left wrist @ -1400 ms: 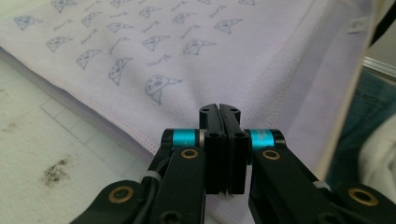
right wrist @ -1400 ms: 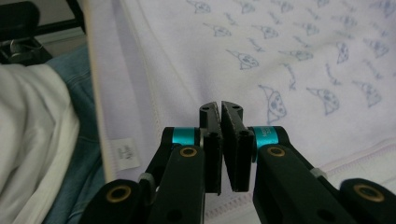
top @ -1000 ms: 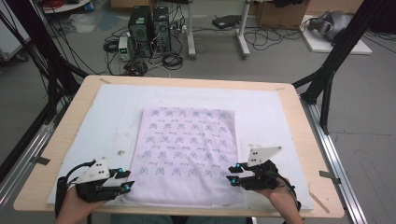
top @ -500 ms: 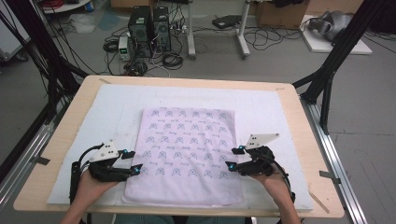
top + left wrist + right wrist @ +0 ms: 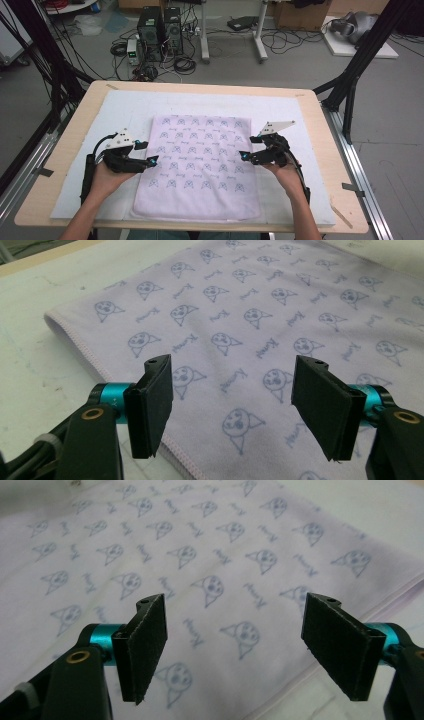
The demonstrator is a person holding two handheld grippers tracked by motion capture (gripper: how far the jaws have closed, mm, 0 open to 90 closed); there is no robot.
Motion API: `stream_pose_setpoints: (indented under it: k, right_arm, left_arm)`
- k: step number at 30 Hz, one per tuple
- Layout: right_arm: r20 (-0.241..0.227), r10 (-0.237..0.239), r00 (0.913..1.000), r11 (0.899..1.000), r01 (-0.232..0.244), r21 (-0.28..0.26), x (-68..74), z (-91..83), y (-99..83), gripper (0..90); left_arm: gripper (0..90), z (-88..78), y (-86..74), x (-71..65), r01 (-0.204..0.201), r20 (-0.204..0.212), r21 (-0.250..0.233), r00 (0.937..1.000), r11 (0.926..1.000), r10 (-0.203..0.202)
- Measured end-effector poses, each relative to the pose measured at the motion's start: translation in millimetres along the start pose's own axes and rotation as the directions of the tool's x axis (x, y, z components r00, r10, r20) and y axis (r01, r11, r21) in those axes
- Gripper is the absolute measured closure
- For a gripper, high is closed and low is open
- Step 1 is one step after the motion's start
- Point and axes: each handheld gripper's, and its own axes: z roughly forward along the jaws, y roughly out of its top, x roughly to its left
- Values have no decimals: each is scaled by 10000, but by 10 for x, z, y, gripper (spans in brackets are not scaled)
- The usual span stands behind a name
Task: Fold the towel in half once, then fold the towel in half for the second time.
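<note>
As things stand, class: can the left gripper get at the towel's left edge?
Probably yes. The left gripper hangs open right over the towel's left edge, jaws having just opened, nothing between them and nothing in the way.

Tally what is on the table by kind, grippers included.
Towel: 1
White mat: 1
Grippers: 2, left gripper and right gripper
Total: 4
</note>
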Motion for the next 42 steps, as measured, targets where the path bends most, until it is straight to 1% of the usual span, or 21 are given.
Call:
stream_pose_setpoints:
  k: [3,6,9,10,12,13,15,17,22,25,28,30,31,32,34,36,37,39,40,42]
  right_arm:
    - [-72,180,9998,9998,-180,7,-48,27,39,249]
    - [-74,62,10000,9999,-61,128,-60,49,65,249]
    - [-42,83,10000,10000,-83,23,-75,38,90,247]
    - [-88,149,9998,9999,-150,-33,-70,37,94,243]
    - [-30,17,10000,10000,-17,18,-47,43,101,237]
    - [-58,-15,10000,10000,15,77,-36,49,104,237]
    - [-52,-52,10000,9999,53,136,-32,54,104,237]
    - [-85,9,10000,9999,-7,153,-37,55,100,237]
    - [-124,-5,9999,9999,6,133,-65,61,102,237]
    - [-57,-6,10000,9999,7,153,-91,57,128,237]
    - [1,-52,10000,9994,52,329,-128,46,187,237]
    - [101,-154,9998,9993,151,330,-159,27,248,237]
    - [167,-156,9997,9994,151,321,-185,10,291,237]
    - [198,-130,9997,9994,123,318,-201,0,318,237]
    - [352,-211,9992,9994,201,290,-257,-19,384,236]
    - [533,-313,9981,9988,292,398,-320,-16,442,219]
    - [535,-323,9980,9988,303,376,-361,-11,462,216]
    - [640,-207,9977,9985,173,526,-456,11,497,206]
    - [631,-145,9979,9983,108,577,-506,27,504,193]
    - [692,86,9976,9990,-117,437,-593,59,488,195]
  left_arm:
    - [335,16,19,57,295,22,-187,9996,9994,-295]
    - [341,13,32,110,340,84,-137,9994,9993,-339]
    - [341,0,51,139,400,3,-226,9992,9989,-401]
    - [341,-5,54,147,447,-4,-282,9990,9986,-448]
    - [341,-13,52,165,521,9,-324,9986,9981,-521]
    - [342,-12,51,174,496,10,-339,9988,9982,-496]
    - [341,-6,48,177,578,21,-350,9983,9977,-578]
    - [341,-3,50,182,512,42,-313,9987,9982,-511]
    - [343,-4,56,216,648,11,-358,9979,9973,-648]
    - [342,4,101,246,528,-98,-135,9986,9985,-529]
    - [342,-8,195,279,358,-229,-157,9991,9992,-362]
    - [342,-18,285,308,216,-375,-101,9991,9997,-220]
    - [343,-20,313,320,198,-404,-171,9990,9997,-205]
    - [346,-23,346,341,197,-407,-252,9990,9995,-207]
    - [351,-12,414,402,178,-495,-149,9986,9997,-185]
    - [354,11,467,487,318,-602,-104,9977,9994,-324]
    - [354,30,492,537,411,-654,-99,9970,9991,-417]
    - [365,62,540,642,603,-696,-180,9957,9980,-614]
    - [383,81,565,692,632,-776,-111,9949,9979,-639]
    - [381,133,597,786,779,-936,-66,9925,9969,-782]
